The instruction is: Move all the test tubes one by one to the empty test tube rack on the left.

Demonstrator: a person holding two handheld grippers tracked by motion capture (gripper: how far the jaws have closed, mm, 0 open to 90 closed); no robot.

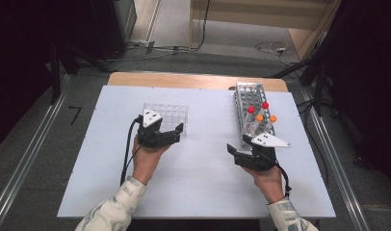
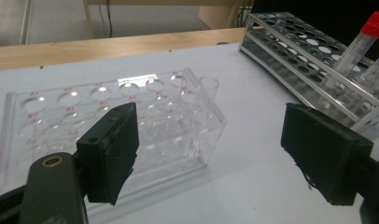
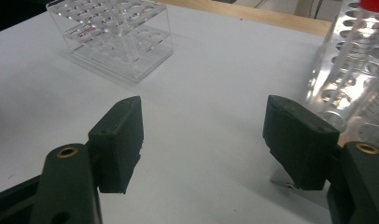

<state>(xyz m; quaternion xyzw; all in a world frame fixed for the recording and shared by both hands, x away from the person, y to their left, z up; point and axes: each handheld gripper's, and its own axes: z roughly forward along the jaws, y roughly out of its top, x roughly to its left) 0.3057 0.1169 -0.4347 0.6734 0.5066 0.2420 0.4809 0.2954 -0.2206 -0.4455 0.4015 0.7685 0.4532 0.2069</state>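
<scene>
Left gripper point(image 1: 176, 131) jaws apart, nothing between, just beside near side of clear rack point(image 1: 165, 117), which sits left of table point(image 1: 203, 192) centre. Right gripper point(image 1: 238, 150) jaws apart, empty, at near end of metal rack point(image 1: 249, 98) holding capped tubes point(image 1: 265, 106) by right edge.

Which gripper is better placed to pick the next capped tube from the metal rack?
Right. The right gripper sits open beside the metal rack with its capped tubes; the left gripper is at the clear rack.

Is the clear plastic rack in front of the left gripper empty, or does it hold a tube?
Almost empty. The clear rack holds one uncapped clear tube in a corner hole; the other holes look vacant.
</scene>
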